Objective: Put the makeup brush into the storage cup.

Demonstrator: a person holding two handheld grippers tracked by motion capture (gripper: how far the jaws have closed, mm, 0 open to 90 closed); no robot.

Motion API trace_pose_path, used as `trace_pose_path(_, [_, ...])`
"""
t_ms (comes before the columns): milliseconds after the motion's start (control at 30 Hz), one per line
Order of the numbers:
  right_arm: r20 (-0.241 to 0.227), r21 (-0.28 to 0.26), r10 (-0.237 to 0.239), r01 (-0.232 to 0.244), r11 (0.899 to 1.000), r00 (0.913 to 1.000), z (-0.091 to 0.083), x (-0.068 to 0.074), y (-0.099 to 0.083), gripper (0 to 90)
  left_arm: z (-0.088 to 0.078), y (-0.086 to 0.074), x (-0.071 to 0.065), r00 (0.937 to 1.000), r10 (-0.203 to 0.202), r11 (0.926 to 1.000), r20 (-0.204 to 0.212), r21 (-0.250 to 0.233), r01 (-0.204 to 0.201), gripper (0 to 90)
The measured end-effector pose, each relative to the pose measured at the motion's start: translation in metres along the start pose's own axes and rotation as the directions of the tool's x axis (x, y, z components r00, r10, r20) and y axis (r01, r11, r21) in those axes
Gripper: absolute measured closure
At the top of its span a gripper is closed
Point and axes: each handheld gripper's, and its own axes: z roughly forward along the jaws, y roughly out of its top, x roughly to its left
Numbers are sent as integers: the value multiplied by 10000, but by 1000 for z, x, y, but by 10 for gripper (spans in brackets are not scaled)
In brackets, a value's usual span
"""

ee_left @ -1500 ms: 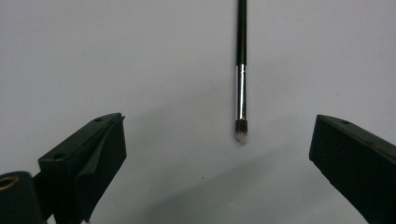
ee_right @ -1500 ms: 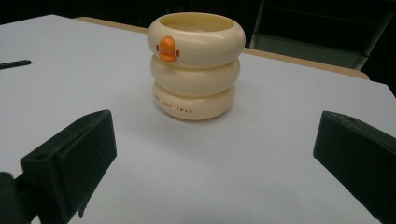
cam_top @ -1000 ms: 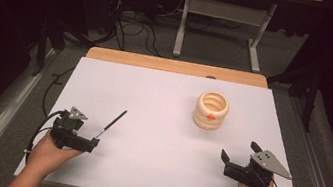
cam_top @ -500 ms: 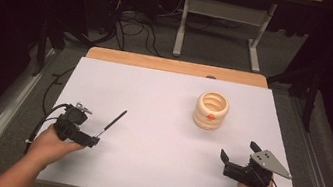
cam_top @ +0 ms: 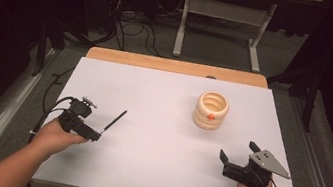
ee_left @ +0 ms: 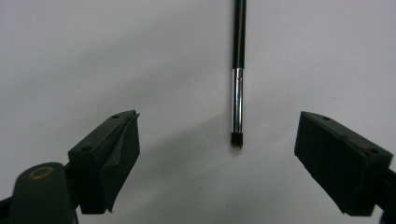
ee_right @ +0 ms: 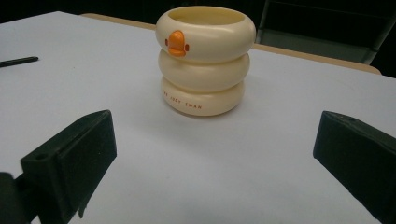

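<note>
A thin black brush [cam_top: 114,121] with a silver ferrule [ee_left: 238,100] lies on the white table top [cam_top: 160,123] at the left. My left gripper [cam_top: 93,135] sits at the brush's near end. In the left gripper view the bristle tip [ee_left: 237,140] lies between the wide-apart jaws of the left gripper [ee_left: 219,123], touching neither. These jaws have just been closing a little. A cream ringed cup with an orange duck bill [cam_top: 211,110] stands at the right. My right gripper [cam_top: 236,151] rests in front of the cup [ee_right: 205,60], open and holding nothing [ee_right: 217,126].
A wooden strip [cam_top: 174,66] borders the table's far edge. Beyond it are cables on the floor and a white desk frame [cam_top: 216,20]. The brush's handle end [ee_right: 18,61] shows far left in the right gripper view.
My left hand has shifted a little farther up the table's left side and lifted slightly. The brush, the cup and the right gripper have stayed put.
</note>
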Motion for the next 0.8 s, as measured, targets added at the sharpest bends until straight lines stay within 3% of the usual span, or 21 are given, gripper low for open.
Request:
trace_pose_path(267, [34,-4,-2,2,10000,10000,0,0,0,9,6,14,2,9998,-81,9992,192,388,73,216])
trace_pose_path(433, [29,11,-12,12,10000,10000,0,0,0,9,11,18,-1,9988,146,9990,469,412,-165,298])
trace_pose_path(800, [37,81,-3,3,10000,10000,0,0,0,9,23,25,-1,9971,480,9951,596,833,-529,477])
